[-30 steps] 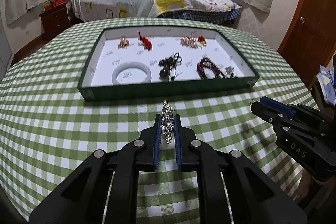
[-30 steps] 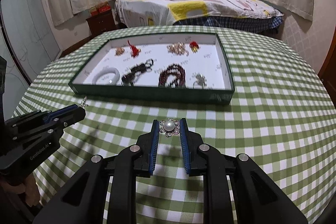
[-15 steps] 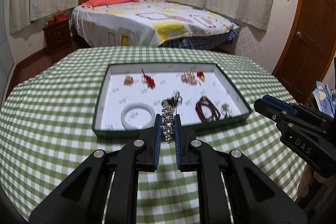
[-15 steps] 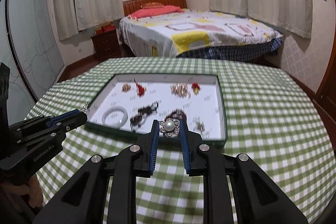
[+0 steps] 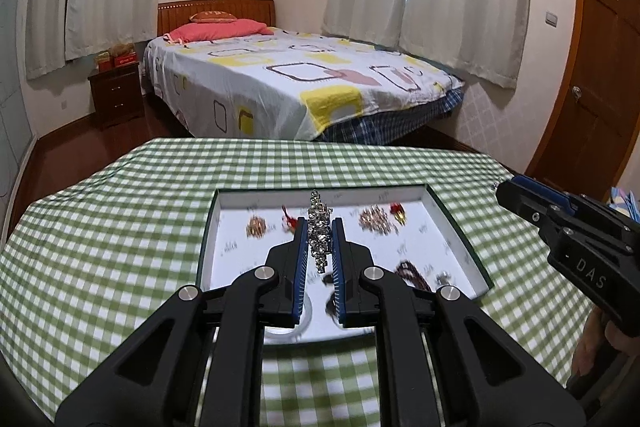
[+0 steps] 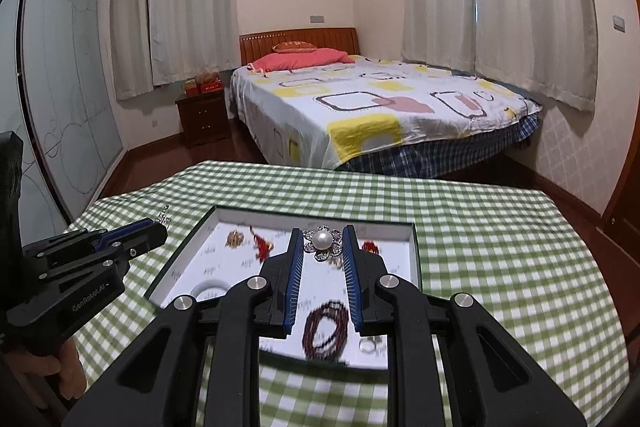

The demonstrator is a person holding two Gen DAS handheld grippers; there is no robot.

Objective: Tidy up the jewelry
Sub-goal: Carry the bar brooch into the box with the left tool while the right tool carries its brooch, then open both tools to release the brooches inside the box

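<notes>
My left tongs (image 5: 319, 247) pinch a sparkly crystal piece (image 5: 319, 227) above the tray (image 5: 460, 227); my right tongs (image 6: 322, 247) pinch a pearl flower brooch (image 6: 322, 241) over that tray (image 6: 416, 259) on the checked tablecloth (image 6: 500, 247).

Green checked tablecloth (image 5: 120, 227); bed (image 6: 380, 107), red pillow (image 6: 304, 61), nightstand (image 5: 118, 95), white curtains (image 6: 520, 7).

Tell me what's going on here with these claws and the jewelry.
A person holds a claw in each hand above a tray of jewelry on a checked table. The left claw grips a sparkly rhinestone piece; the right claw grips a pearl flower brooch. Neither is set down yet.
</notes>
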